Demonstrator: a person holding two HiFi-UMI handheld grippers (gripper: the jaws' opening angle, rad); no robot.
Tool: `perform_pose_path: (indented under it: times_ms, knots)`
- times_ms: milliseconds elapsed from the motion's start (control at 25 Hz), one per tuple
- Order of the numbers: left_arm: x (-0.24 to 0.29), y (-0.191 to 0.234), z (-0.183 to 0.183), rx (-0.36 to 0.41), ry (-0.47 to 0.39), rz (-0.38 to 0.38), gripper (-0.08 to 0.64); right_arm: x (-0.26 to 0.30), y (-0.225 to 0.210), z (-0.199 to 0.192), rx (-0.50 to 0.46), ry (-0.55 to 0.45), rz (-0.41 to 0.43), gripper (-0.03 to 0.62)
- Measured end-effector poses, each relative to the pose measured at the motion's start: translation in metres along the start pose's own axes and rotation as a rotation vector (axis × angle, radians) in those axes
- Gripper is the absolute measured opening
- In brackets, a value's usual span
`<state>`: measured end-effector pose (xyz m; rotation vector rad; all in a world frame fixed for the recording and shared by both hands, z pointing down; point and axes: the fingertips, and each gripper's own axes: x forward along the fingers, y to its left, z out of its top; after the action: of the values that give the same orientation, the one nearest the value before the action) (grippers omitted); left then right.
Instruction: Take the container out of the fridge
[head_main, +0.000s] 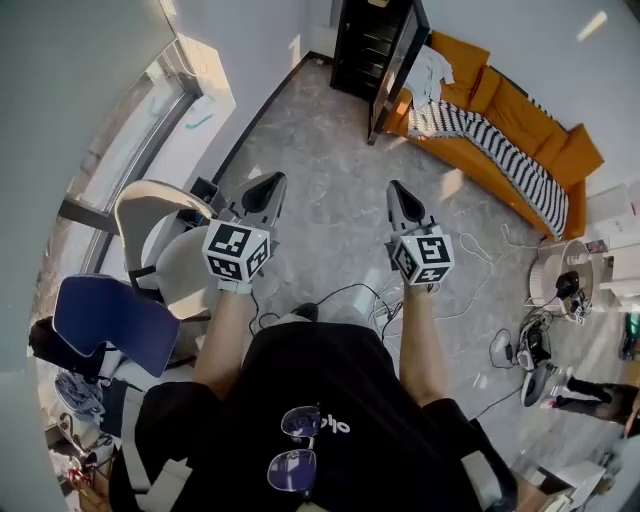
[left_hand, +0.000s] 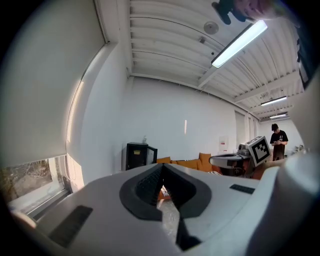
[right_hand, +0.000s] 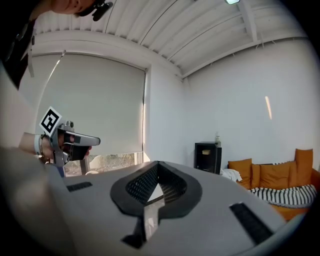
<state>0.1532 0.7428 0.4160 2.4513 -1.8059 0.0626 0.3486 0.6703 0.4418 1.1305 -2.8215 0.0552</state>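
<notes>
Head view: the left gripper (head_main: 268, 185) and right gripper (head_main: 398, 190) are held level and apart above the floor (head_main: 330, 150), each with its jaws closed on nothing. The black fridge (head_main: 372, 45) is seen well ahead, door open, beside the sofa (head_main: 515, 100); the container cannot be made out inside.

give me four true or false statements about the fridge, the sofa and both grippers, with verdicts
1. The black fridge has its door open. True.
2. The right gripper holds a container. False: its jaws are shut with nothing between them.
3. A striped blanket lies on the orange sofa beside the fridge. True.
4. The left gripper reaches inside the fridge. False: it is held in the air, with open floor between it and the fridge.
</notes>
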Motion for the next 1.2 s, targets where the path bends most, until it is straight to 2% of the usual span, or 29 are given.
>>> perform_pose_path:
  times_ms: [200, 440, 720, 920, 1200]
  knots:
    - [0.026, 0.027, -0.008, -0.02, 0.018, -0.029, 0.0, 0.025, -0.01, -0.003, 0.008, 0.029, -0.03, 0.006]
    - [0.073, 0.063, -0.017, -0.046, 0.038, -0.016, 0.0, 0.071, -0.04, -0.004, 0.01, 0.043, -0.026, 0.006]
    - [0.162, 0.138, -0.015, -0.043, 0.056, 0.023, 0.0, 0.18, -0.097, -0.002, -0.007, 0.044, 0.005, 0.006]
    - [0.236, 0.182, 0.0, -0.052, 0.058, 0.023, 0.0, 0.258, -0.145, 0.017, 0.009, 0.034, 0.031, 0.006]
    - [0.32, 0.225, 0.016, -0.052, 0.067, 0.04, 0.0, 0.341, -0.218, 0.03, 0.035, 0.032, 0.002, 0.006]
